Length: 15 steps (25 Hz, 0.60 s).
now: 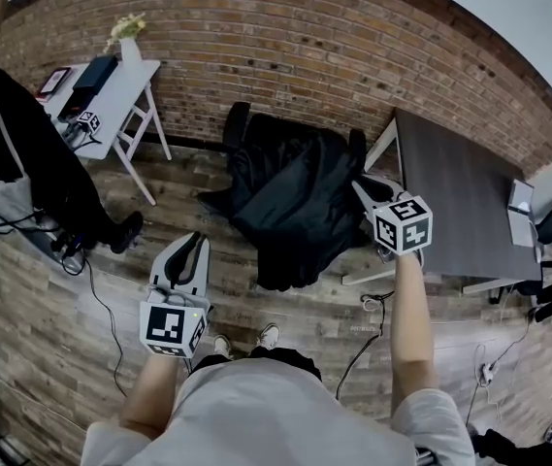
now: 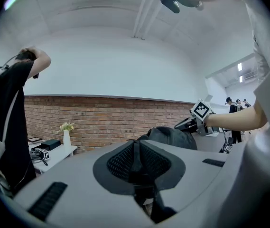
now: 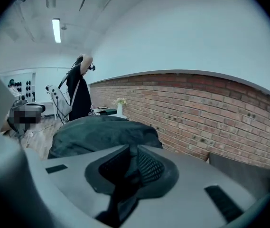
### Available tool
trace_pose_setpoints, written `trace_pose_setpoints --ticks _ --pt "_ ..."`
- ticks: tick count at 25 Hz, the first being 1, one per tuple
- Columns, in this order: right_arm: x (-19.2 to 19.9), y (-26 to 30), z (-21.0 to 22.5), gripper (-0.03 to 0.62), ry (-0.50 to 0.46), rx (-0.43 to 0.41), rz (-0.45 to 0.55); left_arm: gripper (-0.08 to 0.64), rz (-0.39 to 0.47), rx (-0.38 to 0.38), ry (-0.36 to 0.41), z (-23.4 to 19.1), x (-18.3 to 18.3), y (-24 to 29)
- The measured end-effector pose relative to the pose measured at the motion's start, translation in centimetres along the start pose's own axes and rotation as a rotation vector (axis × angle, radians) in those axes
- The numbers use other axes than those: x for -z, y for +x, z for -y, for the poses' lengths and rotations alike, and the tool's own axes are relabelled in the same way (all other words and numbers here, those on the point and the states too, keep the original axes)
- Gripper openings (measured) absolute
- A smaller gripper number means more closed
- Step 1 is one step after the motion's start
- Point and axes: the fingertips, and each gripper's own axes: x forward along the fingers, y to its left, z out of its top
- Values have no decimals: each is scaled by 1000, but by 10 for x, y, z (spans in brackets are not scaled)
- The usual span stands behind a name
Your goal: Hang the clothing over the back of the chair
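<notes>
A black garment (image 1: 295,202) lies heaped over a dark office chair (image 1: 239,124) in front of the brick wall. My right gripper (image 1: 368,190) reaches the garment's right edge, beside the chair's right arm. In the right gripper view its jaws (image 3: 131,167) are nearly together, with a dark fold of the cloth pinched between the pads, and the bulk of the garment (image 3: 101,132) sits just beyond. My left gripper (image 1: 190,246) hangs over the wooden floor, left of and nearer than the chair. Its pads meet with nothing between them (image 2: 135,158). The left gripper view shows the garment (image 2: 172,137) and the right gripper (image 2: 191,123).
A white folding table (image 1: 111,95) with a vase and devices stands at the back left. A dark table (image 1: 460,202) stands just right of the chair. A person in black (image 1: 23,153) stands at the left. Cables (image 1: 101,309) run across the floor.
</notes>
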Motion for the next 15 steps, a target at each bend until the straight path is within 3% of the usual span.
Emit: trace_pose_setpoints --ticks 8,15 --pt "12 -20 5 22 143 140 63 57 -10 7 25 -9 6 -21" --pt "25 -49 -15 20 210 229 96 57 2 28 13 -19 10 -46"
